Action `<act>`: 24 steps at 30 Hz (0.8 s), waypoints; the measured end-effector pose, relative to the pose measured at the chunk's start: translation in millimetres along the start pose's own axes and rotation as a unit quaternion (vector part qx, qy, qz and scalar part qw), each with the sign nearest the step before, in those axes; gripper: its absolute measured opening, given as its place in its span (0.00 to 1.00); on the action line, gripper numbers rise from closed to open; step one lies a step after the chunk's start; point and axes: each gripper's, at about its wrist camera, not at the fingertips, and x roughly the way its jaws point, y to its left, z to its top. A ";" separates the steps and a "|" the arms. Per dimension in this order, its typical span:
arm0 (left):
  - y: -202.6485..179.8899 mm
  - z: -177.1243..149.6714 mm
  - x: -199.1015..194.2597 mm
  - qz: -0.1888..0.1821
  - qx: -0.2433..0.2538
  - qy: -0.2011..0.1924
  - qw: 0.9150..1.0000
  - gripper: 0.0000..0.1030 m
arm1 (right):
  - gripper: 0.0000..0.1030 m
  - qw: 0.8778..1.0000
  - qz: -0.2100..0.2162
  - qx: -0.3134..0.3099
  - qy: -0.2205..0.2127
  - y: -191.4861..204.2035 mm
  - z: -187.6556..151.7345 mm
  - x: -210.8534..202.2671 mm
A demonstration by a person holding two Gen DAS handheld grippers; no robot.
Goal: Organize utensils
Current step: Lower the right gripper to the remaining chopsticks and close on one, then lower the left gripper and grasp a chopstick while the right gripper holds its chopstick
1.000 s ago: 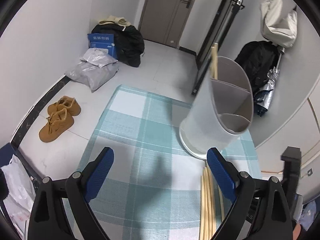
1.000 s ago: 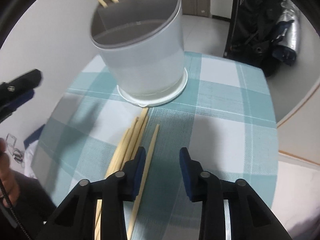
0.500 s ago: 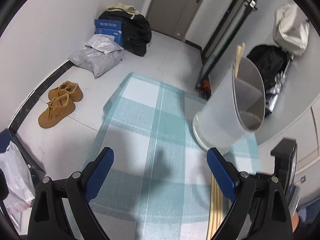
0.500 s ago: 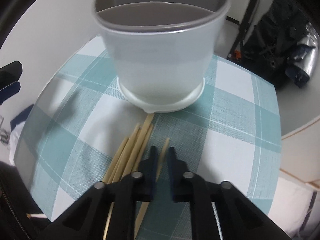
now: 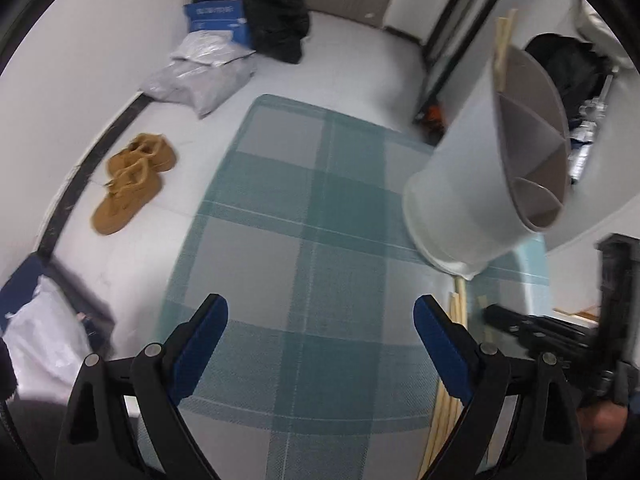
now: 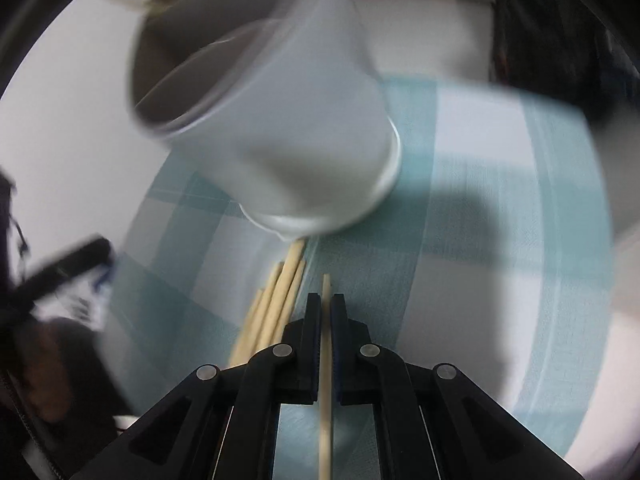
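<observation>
Left view: my left claw hangs wide apart over the checked surface, gripping nothing; the holder stands ahead to the right.

Right view: my right claw has just pinched together on one chopstick, beside the loose chopsticks before the holder.

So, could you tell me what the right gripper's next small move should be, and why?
Probably lift straight up: the right gripper is shut on a single chopstick, apart from the bundle of chopsticks, and the utensil holder stands just ahead.
</observation>
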 end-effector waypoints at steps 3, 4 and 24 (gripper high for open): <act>-9.5 3.1 2.8 -0.007 -0.005 0.040 0.999 0.89 | 0.04 0.999 0.003 0.041 -0.010 -5.7 0.8 -12.3; -13.5 3.4 3.8 -0.020 -0.003 0.046 0.999 0.89 | 0.04 0.998 0.008 0.055 -0.009 -7.8 0.7 -14.7; -66.9 -69.4 5.0 -0.034 0.114 0.038 0.992 0.89 | 0.04 0.966 0.069 0.144 -0.203 -29.1 -24.8 -62.5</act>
